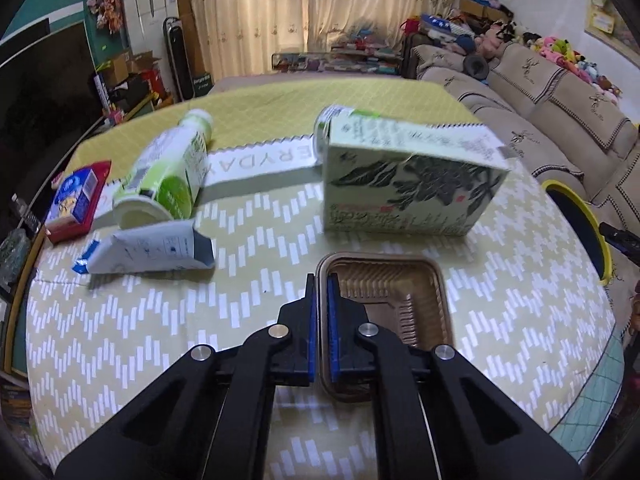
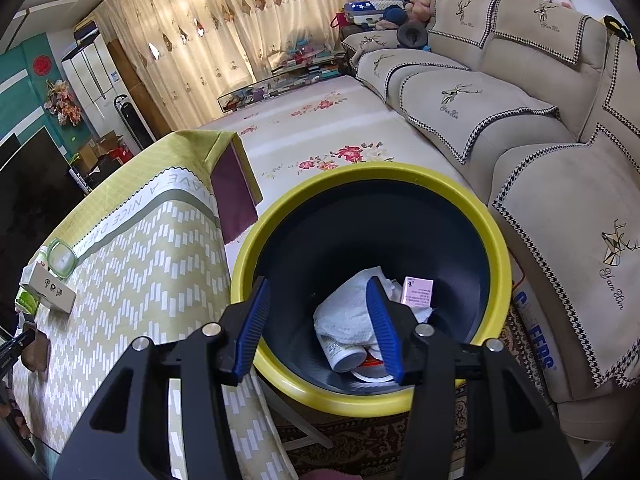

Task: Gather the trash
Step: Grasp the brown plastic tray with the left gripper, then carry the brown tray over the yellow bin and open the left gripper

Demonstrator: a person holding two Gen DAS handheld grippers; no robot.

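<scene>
Brown plastic tray (image 1: 384, 300) sits on your counter (image 1: 160, 320), its left rim pinched by your left tongs (image 1: 322, 292); green carton (image 1: 412, 184) at 12 o'clock beyond; your right tongs (image 2: 320, 300) hang empty, parted, over the yellow-rimmed bin (image 2: 280, 224)

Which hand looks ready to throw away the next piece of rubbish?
Left. The left gripper is shut on the rim of the brown plastic tray on the table. The right gripper hangs open and empty over the yellow-rimmed bin.
</scene>
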